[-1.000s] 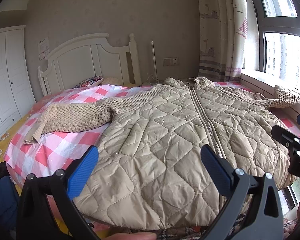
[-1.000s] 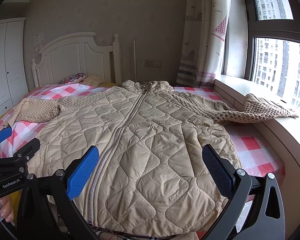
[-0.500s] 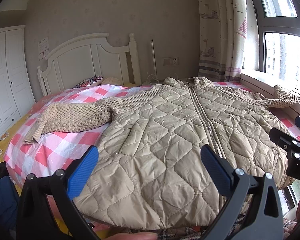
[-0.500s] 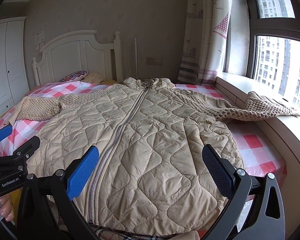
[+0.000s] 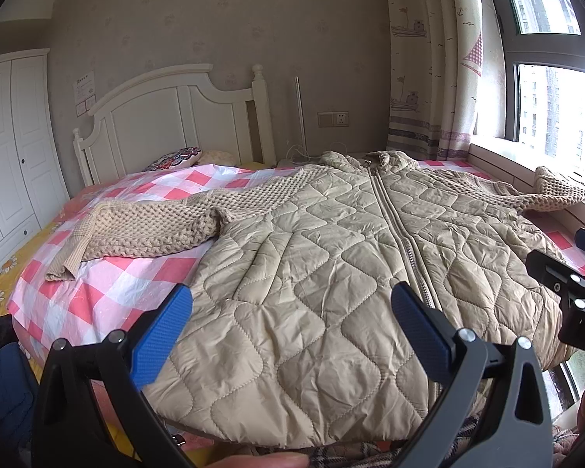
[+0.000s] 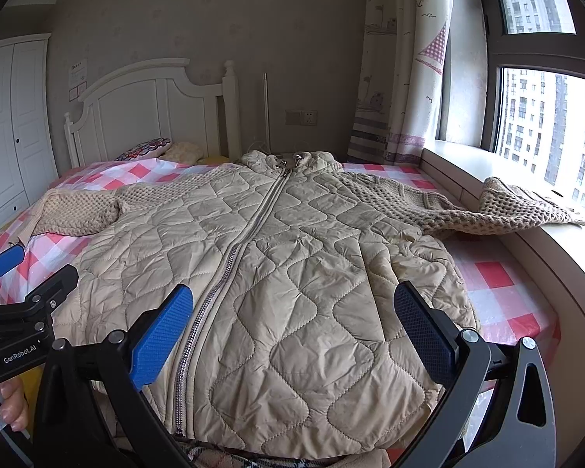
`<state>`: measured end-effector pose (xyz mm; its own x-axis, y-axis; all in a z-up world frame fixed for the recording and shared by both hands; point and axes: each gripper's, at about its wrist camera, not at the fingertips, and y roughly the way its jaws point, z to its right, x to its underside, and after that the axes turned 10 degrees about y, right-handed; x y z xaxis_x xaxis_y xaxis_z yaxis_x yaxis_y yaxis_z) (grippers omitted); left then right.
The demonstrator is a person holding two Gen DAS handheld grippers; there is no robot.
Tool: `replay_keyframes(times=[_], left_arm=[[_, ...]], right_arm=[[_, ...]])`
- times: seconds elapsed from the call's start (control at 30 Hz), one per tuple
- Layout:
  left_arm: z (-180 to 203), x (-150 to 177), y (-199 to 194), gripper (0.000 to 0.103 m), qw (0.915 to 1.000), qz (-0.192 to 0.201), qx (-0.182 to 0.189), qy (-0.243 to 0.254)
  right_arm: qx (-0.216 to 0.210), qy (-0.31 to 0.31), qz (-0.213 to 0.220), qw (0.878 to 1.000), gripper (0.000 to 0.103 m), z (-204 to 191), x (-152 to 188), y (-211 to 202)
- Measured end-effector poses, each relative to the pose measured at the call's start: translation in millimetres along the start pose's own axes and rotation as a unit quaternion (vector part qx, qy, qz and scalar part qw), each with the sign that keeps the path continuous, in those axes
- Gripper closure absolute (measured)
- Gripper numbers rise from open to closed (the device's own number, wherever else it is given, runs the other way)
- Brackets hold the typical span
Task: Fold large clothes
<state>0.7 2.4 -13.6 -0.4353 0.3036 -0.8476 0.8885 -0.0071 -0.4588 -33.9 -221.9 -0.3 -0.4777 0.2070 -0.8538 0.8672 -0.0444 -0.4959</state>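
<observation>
jacket spread flat on the bed, collar toward the headboard, one sleeve draped onto the windowsill.

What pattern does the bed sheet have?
Pink and white checks on the bed sheet; clearest in the left wrist view.

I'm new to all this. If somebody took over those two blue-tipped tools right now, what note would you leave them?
Left tool: open, holding nothing, above the jacket's hem.
Right tool: open, empty, also at the hem.
Quilted jacket: flat on the checked bedspread, zipped, front up. One knit sleeve lies out toward the wardrobe side; the other knit sleeve rests on the window ledge.
Done: spread out only.
Left: every fold, probably sleeves first.
</observation>
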Motion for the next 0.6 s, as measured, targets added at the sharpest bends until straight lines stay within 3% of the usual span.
replay_keyframes(times=[0.6], left_arm=[[-0.4, 2.0, -0.2, 0.002, 1.0, -0.001, 0.001, 0.0]], right_arm=[[-0.002, -0.001, -0.002, 1.0, 0.004, -0.2, 0.9, 0.5]])
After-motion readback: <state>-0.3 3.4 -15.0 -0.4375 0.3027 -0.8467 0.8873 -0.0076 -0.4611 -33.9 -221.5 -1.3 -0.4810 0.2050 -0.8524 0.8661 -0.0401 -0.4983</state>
